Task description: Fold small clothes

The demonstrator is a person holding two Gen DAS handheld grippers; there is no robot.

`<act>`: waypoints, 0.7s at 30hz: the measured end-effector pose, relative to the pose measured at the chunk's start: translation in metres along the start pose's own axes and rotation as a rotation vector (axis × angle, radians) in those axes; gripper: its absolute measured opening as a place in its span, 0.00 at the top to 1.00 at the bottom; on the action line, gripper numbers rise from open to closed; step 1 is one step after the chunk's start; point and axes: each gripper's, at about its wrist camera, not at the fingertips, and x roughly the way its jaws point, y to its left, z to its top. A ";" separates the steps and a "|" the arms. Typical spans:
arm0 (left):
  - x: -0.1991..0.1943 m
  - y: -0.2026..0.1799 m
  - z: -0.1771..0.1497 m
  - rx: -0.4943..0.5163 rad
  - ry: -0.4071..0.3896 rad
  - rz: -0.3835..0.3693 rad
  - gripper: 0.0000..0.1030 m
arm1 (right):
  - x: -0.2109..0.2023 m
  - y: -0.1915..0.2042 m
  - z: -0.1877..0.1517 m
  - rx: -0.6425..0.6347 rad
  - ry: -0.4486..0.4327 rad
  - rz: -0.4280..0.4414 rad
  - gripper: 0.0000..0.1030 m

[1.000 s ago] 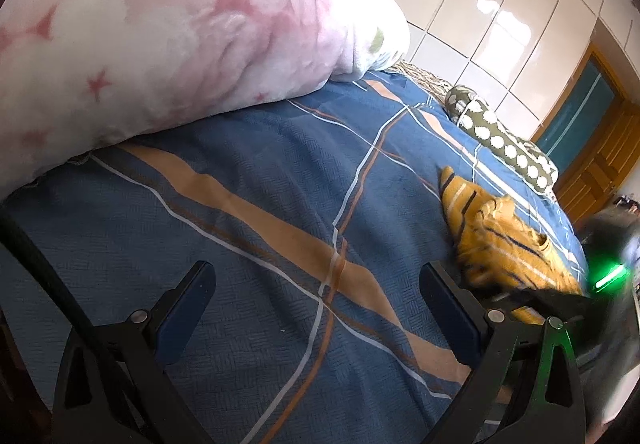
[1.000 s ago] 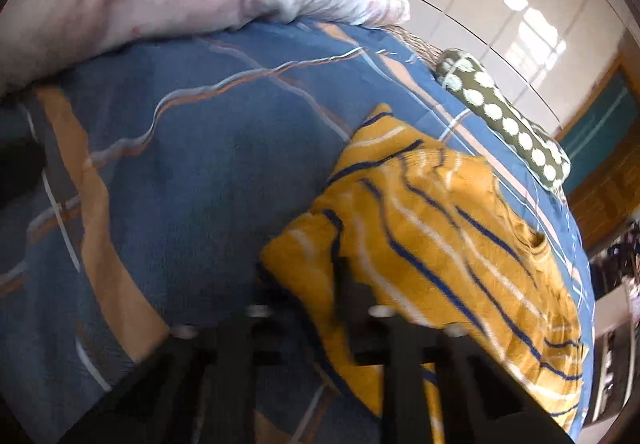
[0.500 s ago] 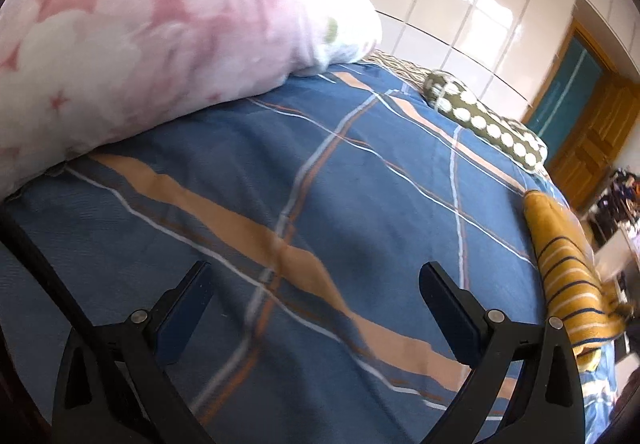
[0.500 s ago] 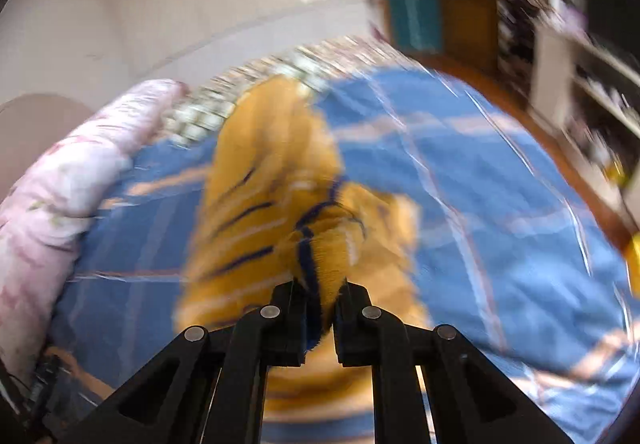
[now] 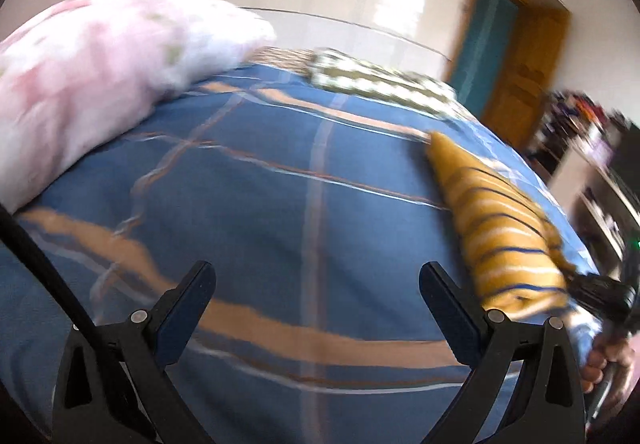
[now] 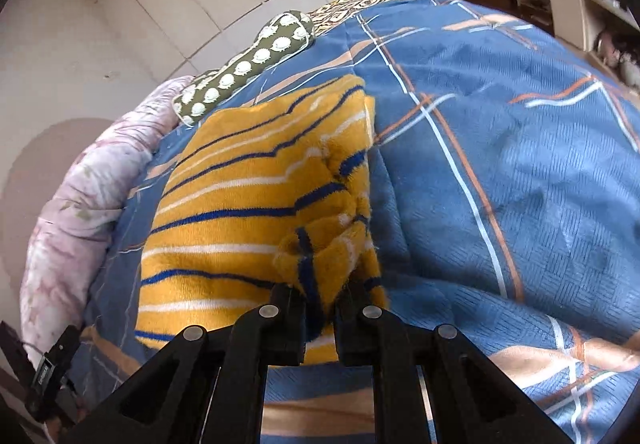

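While clamped on a bunched fold of the top (image 6: 256, 199), keep the right gripper (image 6: 320, 308) low and draw the cloth flat across the bed (image 6: 520, 163), not upward. Top lies on the bed's middle, toward the spotted pillow (image 6: 248, 59) at the head edge, one corner pinched tight between the fingers (image 6: 286, 320). Bring the left gripper (image 5: 316, 308), fingers wide apart and holding nothing, over to the free edge of the top (image 5: 500, 236); pin that edge before folding. Judged early in the fold: cloth rumpled, stripes skewed. Plush fabric likely to slip and bunch, so smooth first, then release.
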 end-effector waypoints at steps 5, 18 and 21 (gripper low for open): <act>0.019 -0.060 0.026 0.087 0.035 -0.082 0.02 | -0.037 0.000 0.000 -0.010 -0.062 0.032 0.78; 0.134 -0.160 0.003 0.195 0.307 -0.113 0.03 | 0.012 0.010 0.056 -0.045 0.029 0.082 0.79; 0.129 -0.148 0.010 0.126 0.368 -0.193 0.07 | 0.020 -0.008 0.042 -0.035 0.035 0.102 0.84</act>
